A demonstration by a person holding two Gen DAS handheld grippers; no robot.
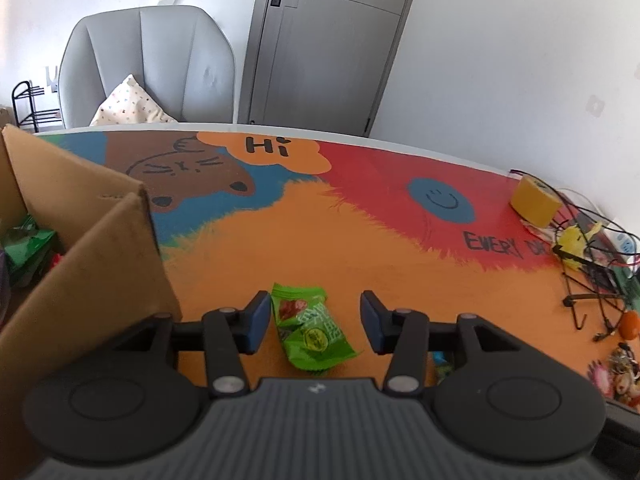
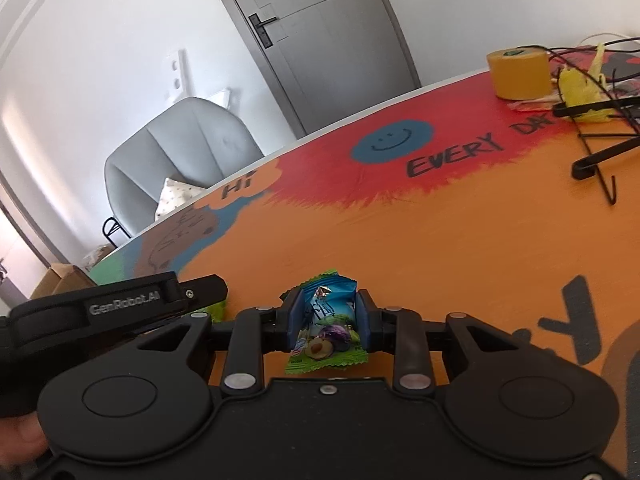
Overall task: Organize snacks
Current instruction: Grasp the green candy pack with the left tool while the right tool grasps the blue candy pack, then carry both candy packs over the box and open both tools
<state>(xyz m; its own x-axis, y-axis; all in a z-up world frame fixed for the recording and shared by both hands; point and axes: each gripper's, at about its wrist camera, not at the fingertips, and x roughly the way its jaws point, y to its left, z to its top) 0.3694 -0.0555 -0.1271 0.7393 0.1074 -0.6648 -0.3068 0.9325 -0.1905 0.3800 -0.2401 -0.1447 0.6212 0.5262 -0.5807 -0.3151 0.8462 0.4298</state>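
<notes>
The left tongs (image 1: 314, 322) are apart around a green snack (image 1: 310, 330); the right tongs (image 2: 327, 320) squeeze a blue snack (image 2: 326, 320).

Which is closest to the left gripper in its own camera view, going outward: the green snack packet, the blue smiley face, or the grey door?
1. Green snack packet: between the left gripper's fingers, on the table.
2. Blue smiley face: printed mid-table, to the right.
3. Grey door: beyond the table.

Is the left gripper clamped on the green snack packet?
No. The left gripper stands open around the green snack packet, with table showing beside its right pad.
</notes>
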